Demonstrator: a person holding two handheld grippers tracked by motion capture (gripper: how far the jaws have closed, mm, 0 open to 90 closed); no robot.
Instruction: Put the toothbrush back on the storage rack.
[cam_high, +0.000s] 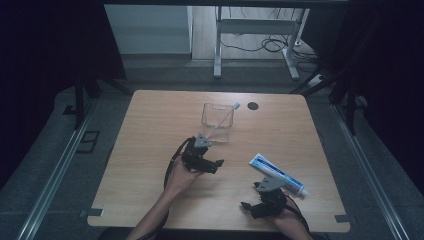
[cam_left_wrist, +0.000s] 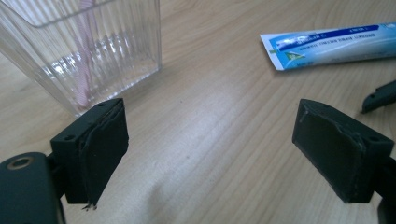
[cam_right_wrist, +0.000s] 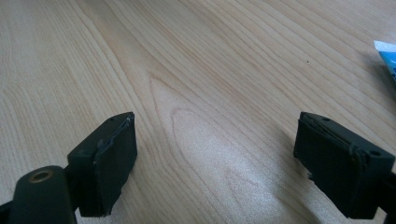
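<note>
Both claws wide open, nothing gripped.

Left claw (cam_high: 209, 155) sits mid-counter, just at 7 o'clock of the clear ribbed tumbler (cam_high: 216, 121). A pink-handled toothbrush (cam_high: 223, 120) stands in the tumbler, leaning, head up at the 1 o'clock rim. In the left gripper view the tumbler (cam_left_wrist: 88, 44) is close ahead at 11 o'clock of the jaws, apart from them, not between.

Right claw (cam_high: 255, 207) is low at the near edge of the counter (cam_high: 150, 115). The toothpaste tube (cam_high: 278, 174) lies flat just at 1 o'clock of it, long axis running 10-to-4 o'clock, crimped end at 10, cap at 4. In the right gripper view a corner of the tube (cam_right_wrist: 387, 58) is at the 2 o'clock edge.

My read: the tube is next, and the right claw is nearer. It needs to swing toward 1 o'clock and close across the tube's short axis.

Label: blue and white with a green mark (cam_left_wrist: 334, 44); print too blurred to read, brand unknown.
</note>
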